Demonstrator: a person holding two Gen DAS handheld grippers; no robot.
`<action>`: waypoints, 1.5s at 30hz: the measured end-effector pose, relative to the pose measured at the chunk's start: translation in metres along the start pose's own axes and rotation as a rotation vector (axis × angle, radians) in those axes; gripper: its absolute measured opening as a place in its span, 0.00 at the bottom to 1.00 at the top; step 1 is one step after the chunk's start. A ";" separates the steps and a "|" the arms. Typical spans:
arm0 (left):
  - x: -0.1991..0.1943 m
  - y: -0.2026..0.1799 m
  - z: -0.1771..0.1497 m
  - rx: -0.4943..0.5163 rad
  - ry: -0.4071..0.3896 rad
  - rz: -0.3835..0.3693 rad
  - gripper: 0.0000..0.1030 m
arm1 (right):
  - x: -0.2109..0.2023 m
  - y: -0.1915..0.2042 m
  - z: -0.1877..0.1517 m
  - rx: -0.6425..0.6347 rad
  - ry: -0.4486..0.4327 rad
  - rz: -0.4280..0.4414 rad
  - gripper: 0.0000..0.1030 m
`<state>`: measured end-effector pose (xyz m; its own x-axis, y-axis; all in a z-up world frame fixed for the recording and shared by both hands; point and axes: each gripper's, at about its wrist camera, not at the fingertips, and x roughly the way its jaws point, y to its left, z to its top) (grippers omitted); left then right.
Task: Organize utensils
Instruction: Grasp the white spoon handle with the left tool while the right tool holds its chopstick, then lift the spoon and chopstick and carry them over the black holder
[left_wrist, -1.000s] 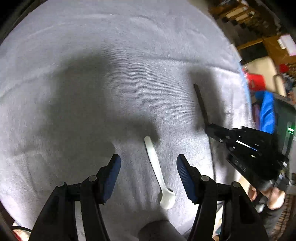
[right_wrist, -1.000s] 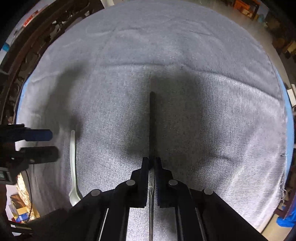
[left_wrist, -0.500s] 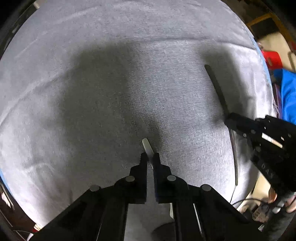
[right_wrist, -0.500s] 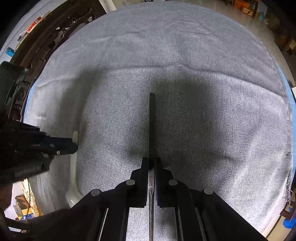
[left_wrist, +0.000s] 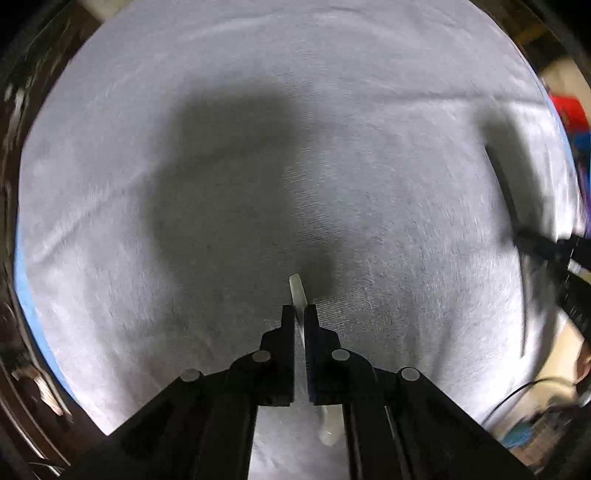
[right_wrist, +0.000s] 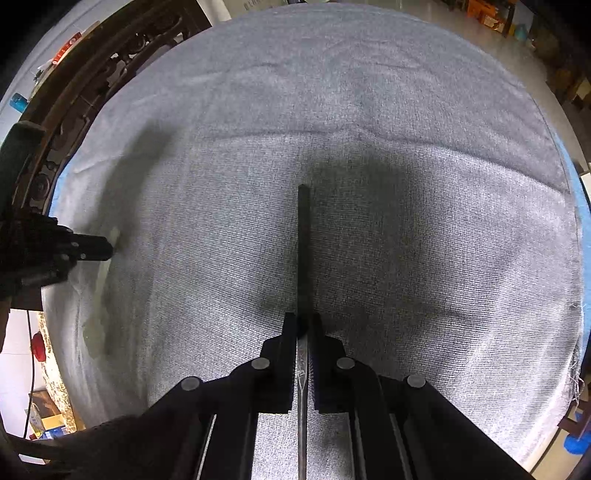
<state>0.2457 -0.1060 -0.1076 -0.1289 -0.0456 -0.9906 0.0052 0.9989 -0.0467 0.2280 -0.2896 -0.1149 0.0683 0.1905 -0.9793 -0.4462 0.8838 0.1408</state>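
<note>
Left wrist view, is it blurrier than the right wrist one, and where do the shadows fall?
Left wrist view: smeared by motion, worst at the rim; a dark shadow covers the grey cloth ahead of the left gripper shut on the white spoon. Right wrist view: sharp, cloth weave visible; shadow lies around the black utensil in the right gripper.

Grey woven cloth (right_wrist: 369, 129) covers round table, creased near far edge; blue underlay strip (right_wrist: 581, 192) shows at cloth's right rim; dark carved wooden furniture (right_wrist: 110, 70) beyond table at upper left; pale floor (right_wrist: 424, 7) behind far edge; orange boxes (right_wrist: 480, 9) on floor, far right; overhead light casts soft dark shadows mid-cloth.
</note>
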 end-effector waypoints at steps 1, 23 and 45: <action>0.000 0.005 0.000 -0.033 -0.002 -0.019 0.07 | 0.000 0.000 0.001 -0.001 0.001 -0.001 0.07; -0.005 -0.004 -0.032 0.044 -0.027 0.035 0.11 | 0.003 0.003 0.003 -0.003 0.044 -0.001 0.07; 0.005 0.010 -0.024 0.113 -0.004 0.034 0.10 | 0.022 0.036 0.040 -0.086 0.232 -0.116 0.08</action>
<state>0.2215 -0.0958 -0.1097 -0.1230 -0.0121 -0.9923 0.1209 0.9923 -0.0271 0.2487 -0.2363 -0.1252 -0.0779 -0.0217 -0.9967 -0.5219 0.8527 0.0223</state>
